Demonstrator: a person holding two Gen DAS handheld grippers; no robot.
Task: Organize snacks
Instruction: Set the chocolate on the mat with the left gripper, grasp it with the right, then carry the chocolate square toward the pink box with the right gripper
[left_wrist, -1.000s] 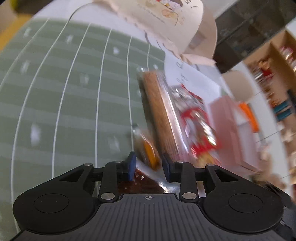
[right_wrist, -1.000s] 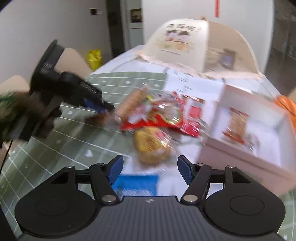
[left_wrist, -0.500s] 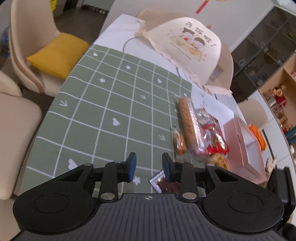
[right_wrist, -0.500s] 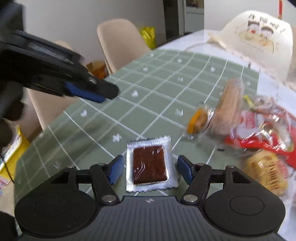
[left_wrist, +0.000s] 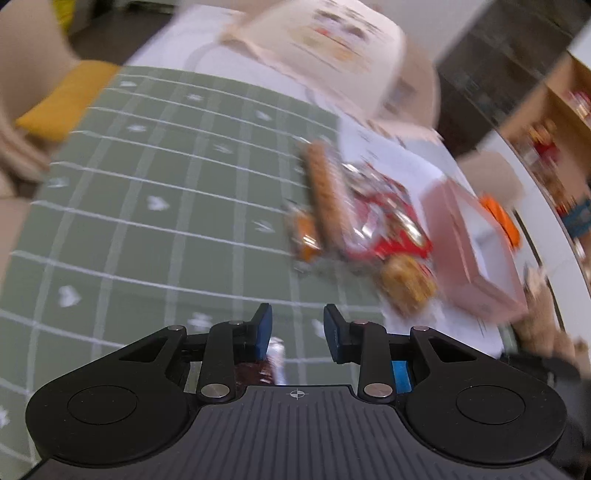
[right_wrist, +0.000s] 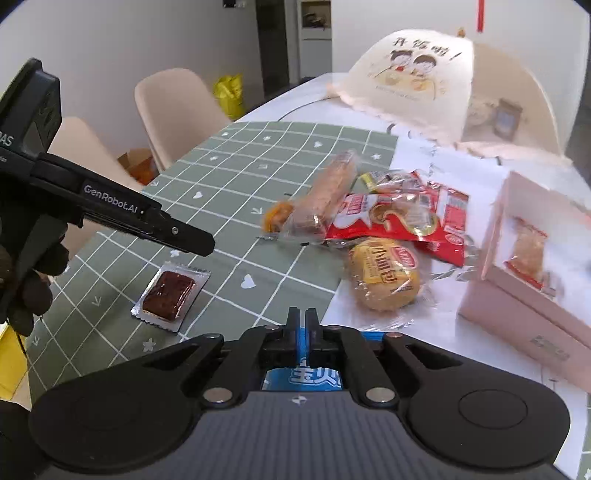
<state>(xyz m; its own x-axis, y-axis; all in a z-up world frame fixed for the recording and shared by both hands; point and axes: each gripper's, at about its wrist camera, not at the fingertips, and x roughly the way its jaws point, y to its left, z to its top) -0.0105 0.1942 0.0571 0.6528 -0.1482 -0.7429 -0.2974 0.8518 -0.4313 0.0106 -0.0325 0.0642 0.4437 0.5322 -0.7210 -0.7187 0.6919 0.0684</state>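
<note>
Snacks lie in a pile on the table: a long brown biscuit pack (right_wrist: 328, 195), a red packet (right_wrist: 399, 221), a round yellow cake (right_wrist: 384, 275) and a small orange snack (right_wrist: 277, 216). A brown square in a silver wrapper (right_wrist: 170, 291) lies apart on the green mat. A pink box (right_wrist: 535, 258) at the right holds one wrapped snack (right_wrist: 528, 254). My left gripper (left_wrist: 297, 330) is open and empty, above the silver-wrapped square (left_wrist: 258, 369). My right gripper (right_wrist: 304, 325) is shut with nothing between its fingers, above a blue packet (right_wrist: 314, 373).
A green checked mat (right_wrist: 229, 177) covers the left of the table. A cream food cover (right_wrist: 424, 74) with cartoon figures stands at the back. Beige chairs (right_wrist: 173, 107) stand along the left side. The left gripper body (right_wrist: 110, 210) reaches in from the left.
My right gripper has closed from open and swung right, away from the silver-wrapped square. My left gripper has moved nearer the snack pile and stays open.
</note>
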